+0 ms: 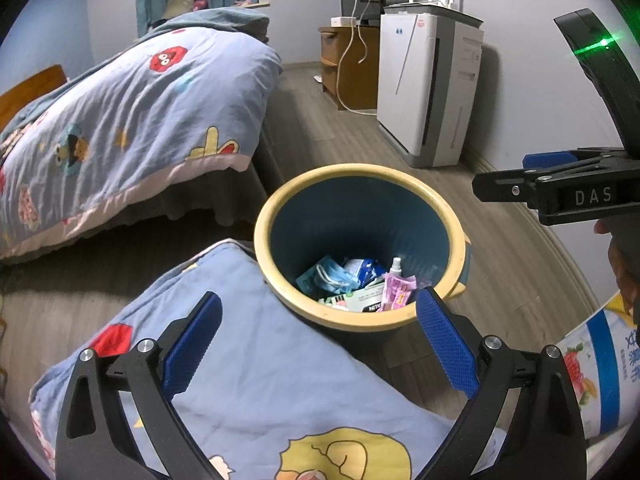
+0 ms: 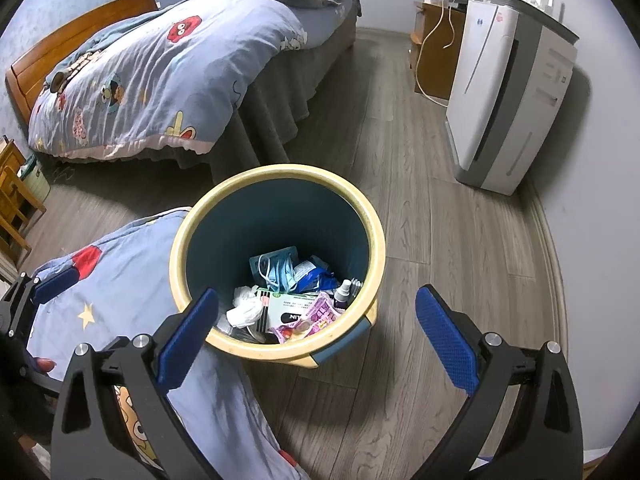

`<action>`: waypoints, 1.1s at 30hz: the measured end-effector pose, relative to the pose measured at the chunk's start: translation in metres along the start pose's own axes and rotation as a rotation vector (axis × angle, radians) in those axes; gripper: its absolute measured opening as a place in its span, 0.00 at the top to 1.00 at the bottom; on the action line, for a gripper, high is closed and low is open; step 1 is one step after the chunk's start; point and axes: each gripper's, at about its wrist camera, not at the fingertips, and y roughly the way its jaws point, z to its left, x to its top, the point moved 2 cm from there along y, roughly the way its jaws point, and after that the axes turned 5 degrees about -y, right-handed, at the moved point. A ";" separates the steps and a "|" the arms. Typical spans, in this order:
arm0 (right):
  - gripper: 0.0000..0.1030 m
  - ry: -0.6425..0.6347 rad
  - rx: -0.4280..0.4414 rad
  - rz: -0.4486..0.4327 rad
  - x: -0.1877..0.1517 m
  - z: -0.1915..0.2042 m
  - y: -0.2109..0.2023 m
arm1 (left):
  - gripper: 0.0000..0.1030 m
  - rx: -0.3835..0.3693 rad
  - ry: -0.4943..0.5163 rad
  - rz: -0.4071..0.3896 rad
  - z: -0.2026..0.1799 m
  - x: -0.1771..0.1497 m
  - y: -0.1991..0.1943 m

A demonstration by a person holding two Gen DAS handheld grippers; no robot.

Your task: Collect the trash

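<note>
A round bin with a yellow rim (image 1: 262,240) (image 2: 179,256) and a blue inside stands on the wooden floor. At its bottom lie blue face masks (image 1: 328,276) (image 2: 276,268), a pink packet (image 1: 394,292) (image 2: 308,316), a small white spray bottle (image 1: 396,266) (image 2: 342,292), a printed box (image 2: 288,306) and a crumpled tissue (image 2: 244,308). My left gripper (image 1: 320,344) is open and empty, over the bin's near edge. My right gripper (image 2: 316,340) is open and empty too, above the bin's near rim; it also shows at the right in the left wrist view (image 1: 500,176).
A blue cartoon-print cushion (image 1: 260,380) (image 2: 100,280) lies against the bin's left side. A bed with a matching quilt (image 1: 140,100) (image 2: 152,72) is behind. A white air purifier (image 1: 428,88) (image 2: 504,88) stands by the wall, with a wooden cabinet (image 1: 348,68) beyond it. A labelled tin (image 1: 592,372) sits at lower right.
</note>
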 end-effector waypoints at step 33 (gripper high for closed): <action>0.06 -0.008 -0.002 0.017 -0.001 -0.004 0.007 | 0.06 -0.004 0.000 -0.002 -0.001 0.000 0.001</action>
